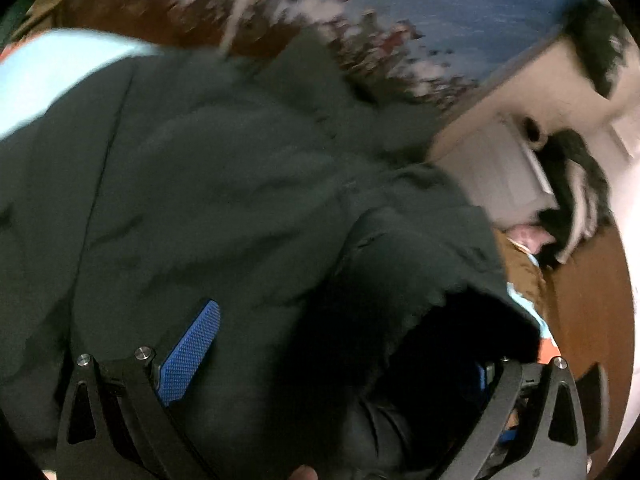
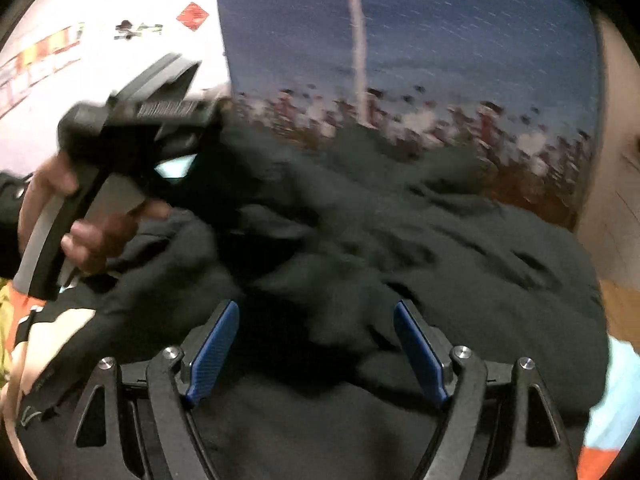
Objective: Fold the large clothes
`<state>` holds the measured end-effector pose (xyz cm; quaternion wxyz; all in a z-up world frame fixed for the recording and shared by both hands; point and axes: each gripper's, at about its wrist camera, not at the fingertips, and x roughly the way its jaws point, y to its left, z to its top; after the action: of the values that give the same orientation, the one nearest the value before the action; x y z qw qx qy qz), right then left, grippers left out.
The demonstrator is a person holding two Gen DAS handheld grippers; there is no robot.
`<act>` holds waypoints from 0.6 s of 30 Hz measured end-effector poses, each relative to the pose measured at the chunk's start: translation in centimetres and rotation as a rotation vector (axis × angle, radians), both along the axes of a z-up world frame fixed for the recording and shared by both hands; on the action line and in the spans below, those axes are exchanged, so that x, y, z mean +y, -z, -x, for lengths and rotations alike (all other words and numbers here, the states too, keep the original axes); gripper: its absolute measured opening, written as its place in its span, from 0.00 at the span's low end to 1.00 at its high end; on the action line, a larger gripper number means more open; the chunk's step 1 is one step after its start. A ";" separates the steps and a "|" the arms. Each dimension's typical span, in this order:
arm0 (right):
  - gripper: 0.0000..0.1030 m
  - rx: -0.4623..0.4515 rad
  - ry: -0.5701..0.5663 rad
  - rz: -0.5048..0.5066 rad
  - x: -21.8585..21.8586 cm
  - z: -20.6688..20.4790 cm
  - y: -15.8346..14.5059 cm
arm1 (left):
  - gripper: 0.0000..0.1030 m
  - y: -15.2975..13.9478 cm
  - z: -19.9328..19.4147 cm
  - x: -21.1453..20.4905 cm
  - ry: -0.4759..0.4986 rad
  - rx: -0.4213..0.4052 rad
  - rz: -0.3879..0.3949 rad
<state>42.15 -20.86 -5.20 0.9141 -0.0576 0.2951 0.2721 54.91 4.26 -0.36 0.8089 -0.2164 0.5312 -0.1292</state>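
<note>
Garment (image 2: pixel 400 240), dark and thick, is lying bunched on the patterned bedcover (image 2: pixel 440 128). Right gripper (image 2: pixel 316 344) is hovering spread, empty. Left gripper (image 1: pixel 332 360) is standing wide, cloth draping between its fingers, grip untellable. Likely soft, bulky, floppy; a hem edge is looking best for holding.

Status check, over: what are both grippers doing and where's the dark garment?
Right gripper open, over the dark garment, gripping nothing. Left gripper wide, cloth bunched between its fingers; grip unclear. Garment rumpled on the bed. Nothing in the way.
</note>
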 end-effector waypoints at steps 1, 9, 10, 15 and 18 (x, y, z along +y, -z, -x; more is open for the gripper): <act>0.76 0.003 0.029 0.005 -0.8 -0.3 0.1 | 0.98 0.5 0.0 0.5 -0.021 0.014 0.005; 0.76 0.023 0.302 0.024 -8.0 -2.2 1.6 | 0.97 -0.2 1.5 4.1 -0.026 -0.061 0.003; 0.76 0.027 0.326 0.027 -8.7 -2.4 1.9 | 0.97 0.0 1.9 4.6 -0.022 -0.057 -0.001; 0.76 0.046 0.427 0.006 -11.5 -3.6 2.6 | 0.97 1.8 4.4 7.2 -0.023 -0.018 0.028; 0.76 0.076 0.482 -0.041 -13.2 -4.3 3.2 | 0.97 1.9 6.1 9.0 -0.041 -0.034 0.064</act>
<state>46.48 -34.07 -8.38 0.9419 0.0432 0.3288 0.0540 48.84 13.22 -2.25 0.8128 -0.2508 0.5086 -0.1331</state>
